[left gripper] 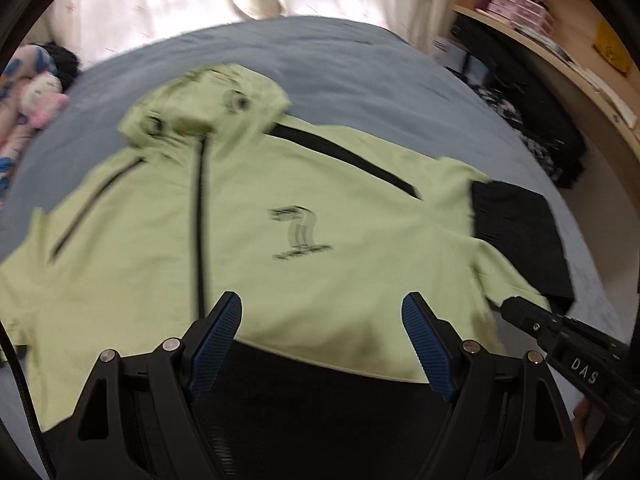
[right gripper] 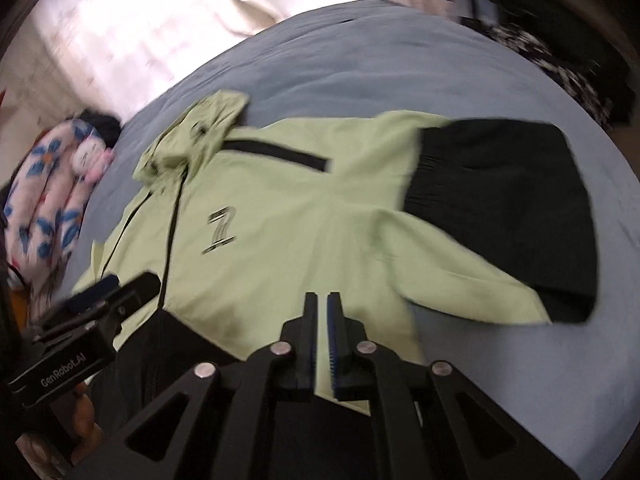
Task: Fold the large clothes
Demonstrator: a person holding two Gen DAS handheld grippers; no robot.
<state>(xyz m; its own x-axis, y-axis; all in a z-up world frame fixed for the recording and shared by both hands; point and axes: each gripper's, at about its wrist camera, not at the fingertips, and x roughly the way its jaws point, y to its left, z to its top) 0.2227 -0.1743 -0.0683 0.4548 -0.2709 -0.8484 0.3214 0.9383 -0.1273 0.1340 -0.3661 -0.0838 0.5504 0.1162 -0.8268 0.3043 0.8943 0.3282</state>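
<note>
Jacket (left gripper: 280,200) lies front-up on the bed (left gripper: 340,60), one sleeve (right gripper: 460,256) folded across, so both tools hover empty above its hem for another fold: left tool (left gripper: 322,312) wide, right tool (right gripper: 322,308) barely parted.

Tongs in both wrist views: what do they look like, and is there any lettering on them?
Both are matte black plastic with triangular cut-outs and round silver pivot pins. The left tongs have angular black fingers lined with ribbed blue pads. The right tongs are the same build, blue ribbing showing on one inner face. White lettering: "GenRobot.AI" on the left body, "DAS" on the right. No cables or sleeves visible.
</note>
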